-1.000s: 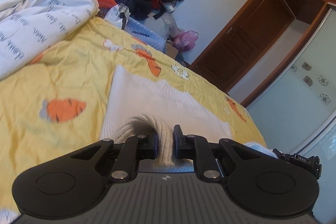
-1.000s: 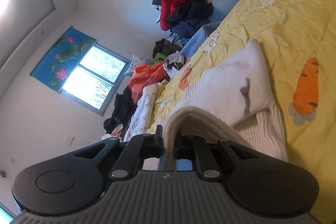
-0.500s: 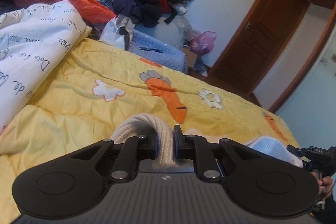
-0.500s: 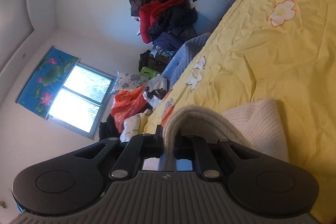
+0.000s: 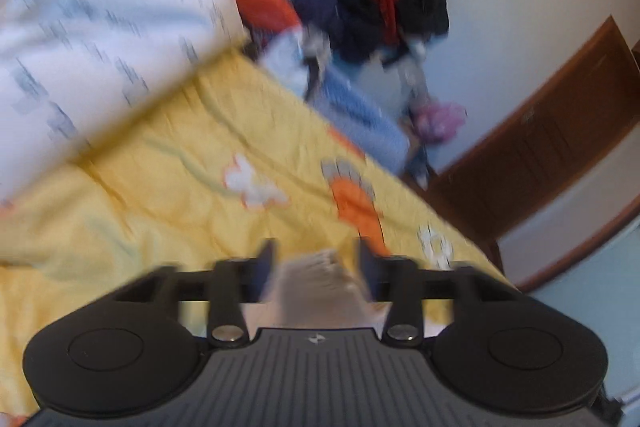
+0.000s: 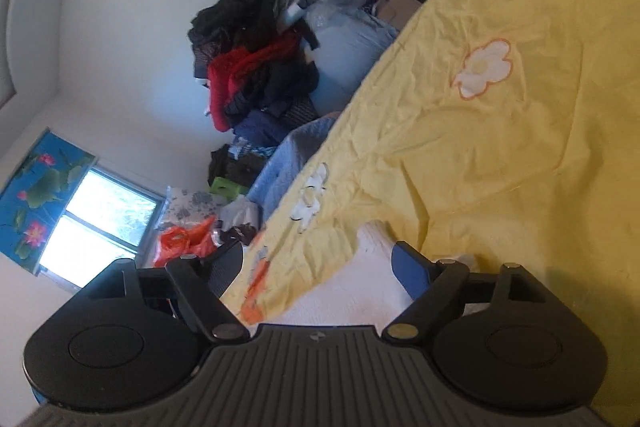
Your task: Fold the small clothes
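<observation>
A small white knit garment point(image 6: 352, 291) lies on the yellow carrot-print bedsheet point(image 6: 500, 155). My right gripper point(image 6: 318, 261) is open wide just above it, with the fabric lying loose between and below the jaws. In the blurred left wrist view, my left gripper point(image 5: 316, 263) is open too, and the cream ribbed edge of the garment point(image 5: 316, 287) sits loose between its jaws over the sheet point(image 5: 168, 195).
A white printed quilt point(image 5: 92, 51) lies at the left of the bed. A pile of dark and red clothes point(image 6: 256, 67) and bags stands against the wall beyond the bed's far edge. A wooden door point(image 5: 560, 139) is at the right.
Both grippers were shut on the garment's ribbed edge and have opened, letting it go onto the sheet. The left wrist view is blurred by motion.
</observation>
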A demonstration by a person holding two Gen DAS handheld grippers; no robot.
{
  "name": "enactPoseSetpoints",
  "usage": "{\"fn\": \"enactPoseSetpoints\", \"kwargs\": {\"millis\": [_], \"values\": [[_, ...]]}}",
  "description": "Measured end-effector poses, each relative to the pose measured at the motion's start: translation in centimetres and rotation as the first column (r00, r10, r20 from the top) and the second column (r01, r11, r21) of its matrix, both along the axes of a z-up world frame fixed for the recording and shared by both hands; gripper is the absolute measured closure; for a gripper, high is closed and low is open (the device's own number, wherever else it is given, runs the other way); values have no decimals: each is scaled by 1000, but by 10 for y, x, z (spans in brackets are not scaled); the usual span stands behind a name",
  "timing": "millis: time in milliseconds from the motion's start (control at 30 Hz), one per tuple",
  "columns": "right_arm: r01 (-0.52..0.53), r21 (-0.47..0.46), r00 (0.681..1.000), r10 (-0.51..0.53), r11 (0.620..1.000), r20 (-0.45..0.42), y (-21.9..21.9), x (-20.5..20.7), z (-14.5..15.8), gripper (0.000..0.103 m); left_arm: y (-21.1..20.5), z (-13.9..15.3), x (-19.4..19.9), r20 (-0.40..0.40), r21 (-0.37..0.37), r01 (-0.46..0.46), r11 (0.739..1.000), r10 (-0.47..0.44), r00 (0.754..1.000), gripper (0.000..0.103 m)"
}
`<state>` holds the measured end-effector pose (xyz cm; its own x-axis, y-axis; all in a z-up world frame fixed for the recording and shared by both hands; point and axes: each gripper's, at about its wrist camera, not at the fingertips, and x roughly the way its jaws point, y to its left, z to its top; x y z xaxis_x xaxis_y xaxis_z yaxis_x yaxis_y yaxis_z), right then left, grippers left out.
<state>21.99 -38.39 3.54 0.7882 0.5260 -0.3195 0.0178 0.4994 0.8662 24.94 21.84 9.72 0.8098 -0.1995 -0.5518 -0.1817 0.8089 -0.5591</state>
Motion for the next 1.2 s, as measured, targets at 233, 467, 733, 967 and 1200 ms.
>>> {"fn": "enactPoseSetpoints", "kwargs": {"millis": [233,467,733,967,1200], "values": [[-32,-144,999,35,989,20,-5,-86,12,23,-20,4,-76,52,215,-53,975,42,998,2],[11,-189,999,-20,982,-45,-17,-191,-19,23,-36,-60,-191,-42,26,-151,988,152,987,2],[12,-87,994,-21,996,-104,0,-192,-42,21,-44,-88,-194,-52,-256,-198,946,191,980,2],[43,-138,986,-65,989,-154,34,-160,-41,57,-50,-91,-170,-91,-256,-213,943,195,977,18],[50,-164,986,-76,985,-151,42,-157,-37,72,-46,-85,-160,-172,-162,-222,961,194,966,73]]}}
